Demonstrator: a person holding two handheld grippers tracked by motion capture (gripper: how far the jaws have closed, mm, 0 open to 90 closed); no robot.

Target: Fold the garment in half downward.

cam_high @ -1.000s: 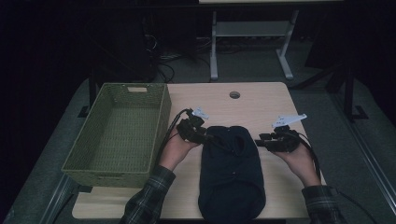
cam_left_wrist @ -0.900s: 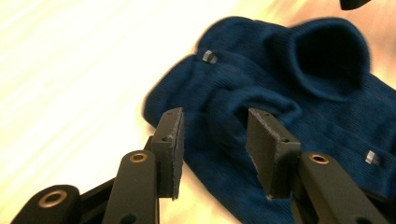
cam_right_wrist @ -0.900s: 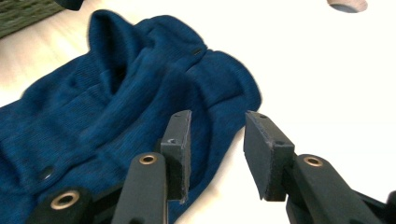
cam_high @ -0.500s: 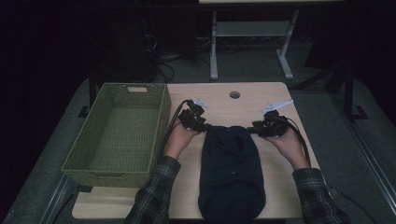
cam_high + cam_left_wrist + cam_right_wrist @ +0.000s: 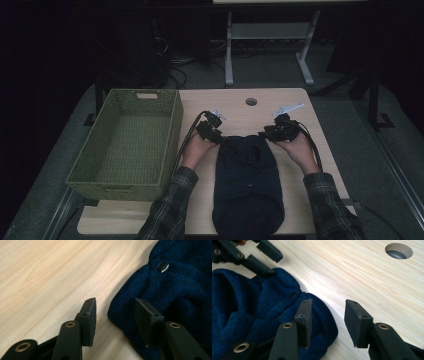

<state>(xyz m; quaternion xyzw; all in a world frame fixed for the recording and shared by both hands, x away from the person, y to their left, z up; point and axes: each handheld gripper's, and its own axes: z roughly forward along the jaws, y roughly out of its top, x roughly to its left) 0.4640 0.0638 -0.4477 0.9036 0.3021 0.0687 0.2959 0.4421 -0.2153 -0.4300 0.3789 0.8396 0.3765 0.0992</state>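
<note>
Two claws at far end of navy knit garment (image 5: 247,185) on counter (image 5: 240,107). Your left claw (image 5: 115,315) gapes open, one jaw over bare wood, other over garment corner, edge between jaws. Your right claw (image 5: 328,320) open too, straddling opposite corner. Metal snap (image 5: 163,266) just beyond left claw. Green woven basket (image 5: 127,140) well left of left claw.

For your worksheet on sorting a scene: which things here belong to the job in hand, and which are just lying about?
In the job:
dark blue knitted garment
left gripper, jaws open at its far corner
right gripper, jaws open at the other far corner

Lying about:
green woven basket, empty
table, with its cable hole
</note>
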